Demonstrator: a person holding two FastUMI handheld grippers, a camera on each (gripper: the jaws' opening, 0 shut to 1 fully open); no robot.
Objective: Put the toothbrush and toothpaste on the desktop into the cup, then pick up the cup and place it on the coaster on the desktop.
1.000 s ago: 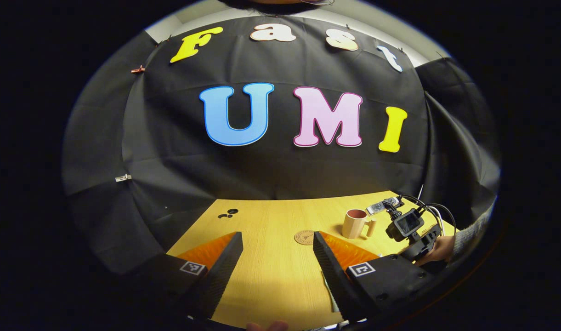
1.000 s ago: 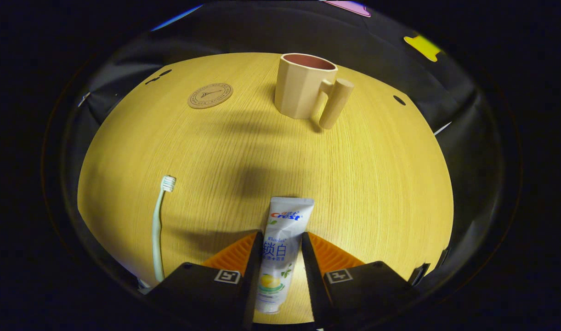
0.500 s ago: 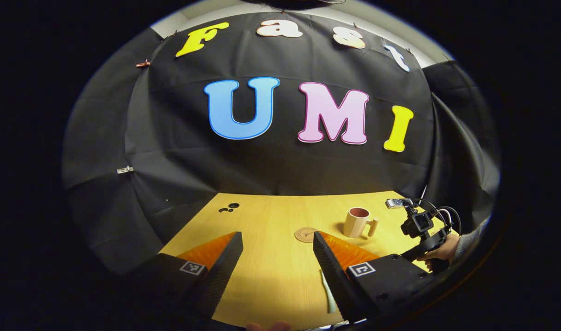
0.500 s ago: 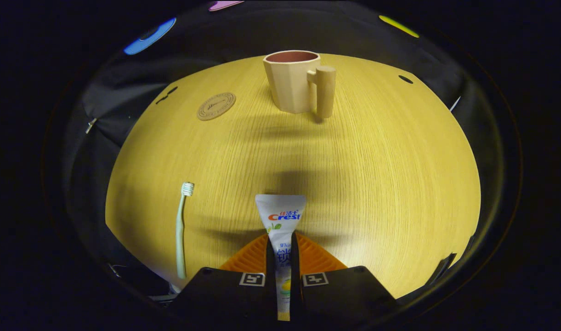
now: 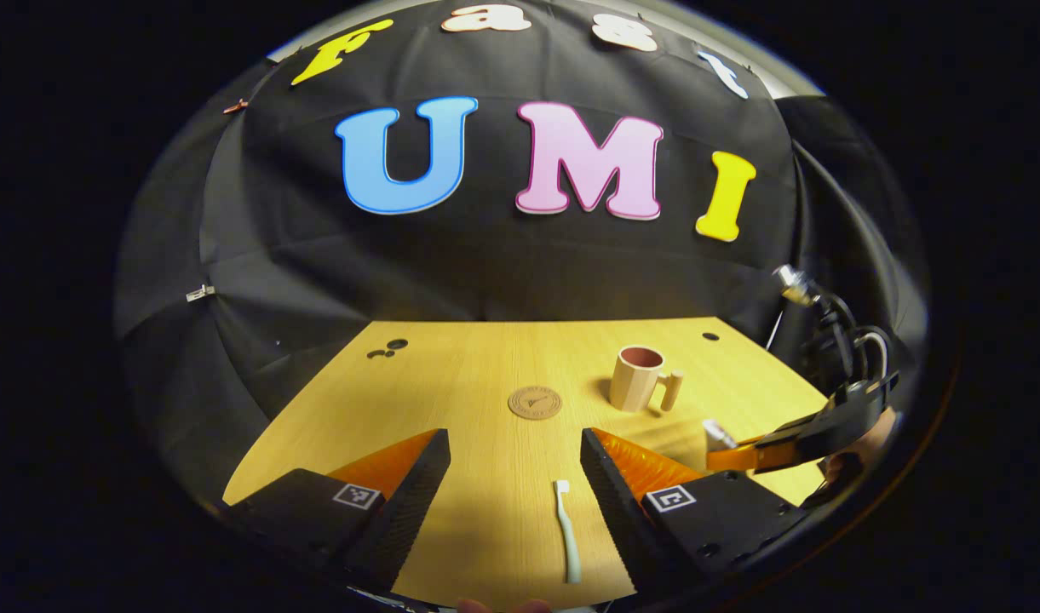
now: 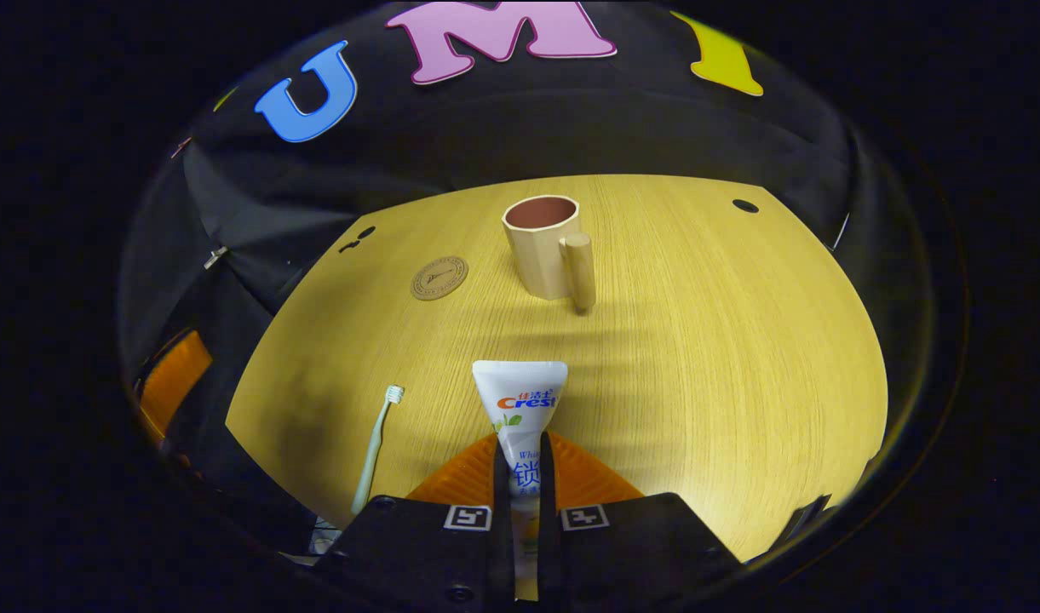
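Wooden desk (image 6: 698,358) below, well lit. Left gripper (image 5: 511,477) low over the near edge, jaws spread wide, nothing between them. Right gripper (image 6: 525,477) raised over the desk, jaws pinching the toothpaste (image 6: 520,400), flat crimped end pointing forward toward the cup. Cup (image 6: 547,255) upright mid-desk, handle toward the right gripper, nothing visible inside. Coaster (image 6: 439,277) flat just to the cup's left, apart from it. Toothbrush (image 5: 564,528) flat on the desk between the left jaws, bristles at the far end.
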